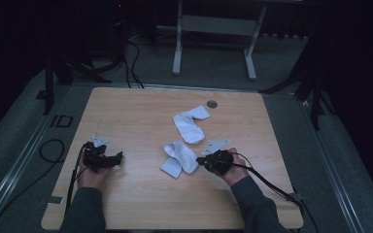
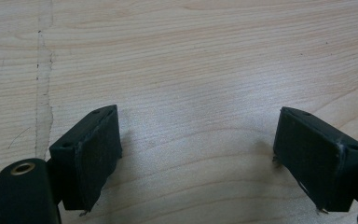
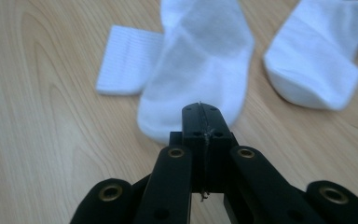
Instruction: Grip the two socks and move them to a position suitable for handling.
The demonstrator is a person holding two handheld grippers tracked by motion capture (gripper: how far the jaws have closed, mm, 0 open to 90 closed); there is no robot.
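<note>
- Here, the folded white cotton sock [image 1: 179,158] lies near the table's middle, its toe just ahead of the right gripper [image 3: 200,114], whose jaws are pressed together on nothing.
- A second white sock [image 1: 190,125] lies at its one o'clock.
- The left gripper [image 2: 196,154], at nine o'clock, has jaws wide apart over bare wood.
- The pale wooden table [image 1: 126,116] stands on grey carpet [image 1: 213,63] in a dark room.

One marking reads: the letters "ID" [image 1: 61,121], dark on the grey floor strip just left of the wooden table [image 1: 126,111], seen in the high view. No other text, label, brand or number is legible.
</note>
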